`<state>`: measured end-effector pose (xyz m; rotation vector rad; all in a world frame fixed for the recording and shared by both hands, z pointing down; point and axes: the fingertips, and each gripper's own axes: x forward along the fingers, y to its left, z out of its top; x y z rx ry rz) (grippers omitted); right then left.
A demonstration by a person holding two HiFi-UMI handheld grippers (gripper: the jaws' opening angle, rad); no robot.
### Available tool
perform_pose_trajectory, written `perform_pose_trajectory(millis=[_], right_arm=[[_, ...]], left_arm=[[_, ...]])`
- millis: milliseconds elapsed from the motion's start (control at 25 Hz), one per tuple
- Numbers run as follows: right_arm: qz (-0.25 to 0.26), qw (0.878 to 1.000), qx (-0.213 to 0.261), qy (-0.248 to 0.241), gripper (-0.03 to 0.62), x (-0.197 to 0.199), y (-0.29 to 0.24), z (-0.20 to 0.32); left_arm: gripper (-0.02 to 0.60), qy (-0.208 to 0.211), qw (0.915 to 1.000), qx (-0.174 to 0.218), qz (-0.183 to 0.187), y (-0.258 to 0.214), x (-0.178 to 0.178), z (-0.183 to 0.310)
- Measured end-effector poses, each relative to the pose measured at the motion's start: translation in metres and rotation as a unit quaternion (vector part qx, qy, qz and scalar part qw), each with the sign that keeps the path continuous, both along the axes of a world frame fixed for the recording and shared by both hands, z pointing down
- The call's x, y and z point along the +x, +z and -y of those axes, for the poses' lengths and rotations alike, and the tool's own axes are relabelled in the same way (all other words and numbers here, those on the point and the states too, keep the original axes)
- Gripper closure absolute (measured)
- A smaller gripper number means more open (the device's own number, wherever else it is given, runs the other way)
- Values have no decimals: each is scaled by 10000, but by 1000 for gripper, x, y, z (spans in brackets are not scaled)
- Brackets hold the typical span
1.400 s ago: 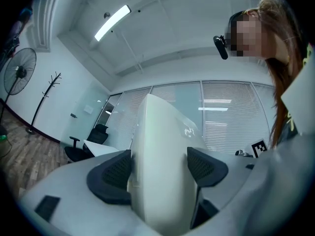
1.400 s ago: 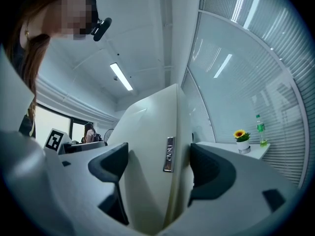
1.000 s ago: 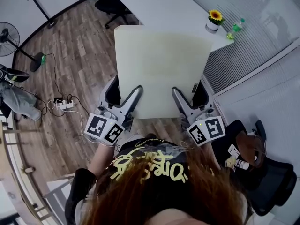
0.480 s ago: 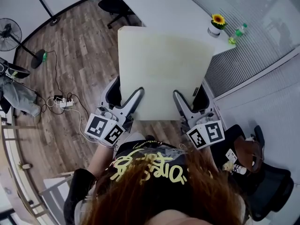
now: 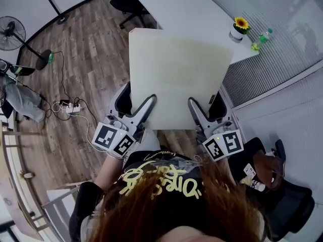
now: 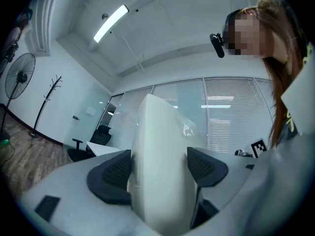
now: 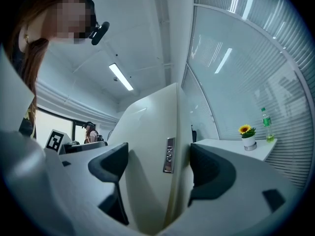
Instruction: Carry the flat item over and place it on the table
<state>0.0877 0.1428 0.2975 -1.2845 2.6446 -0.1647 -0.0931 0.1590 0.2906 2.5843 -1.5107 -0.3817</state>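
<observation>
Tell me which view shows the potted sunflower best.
The right gripper view: it catches the potted sunflower side-on, yellow bloom over white pot, on the table. The head view shows it from above, small, near the table's corner. The left gripper view doesn't show it.

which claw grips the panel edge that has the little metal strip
The right claw; the strip shows between its jaws. The left claw grips plain panel.

- The cream board [image 5: 176,74] covers the near part of the white table [image 5: 186,9].
- It partly hides the lower jaw of the left gripper [image 5: 135,101] and of the right gripper [image 5: 206,105].
- The frame's left edge cuts the standing fan [image 5: 11,32].
- Markings on the board's edge plate [image 7: 169,155] are too small to read.
</observation>
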Motion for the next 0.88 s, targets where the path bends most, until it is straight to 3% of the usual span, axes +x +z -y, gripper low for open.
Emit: perform_pose_trajectory(millis=[440,880], right_arm=[[-62,9997,132,176,220,-3,6,40],[-102,9992,306,236,220,-26,4,104]], left_arm=[[227,208,9995,225,-1,6,-3,47],[227,289,9991,287,-99,8,-28,116]])
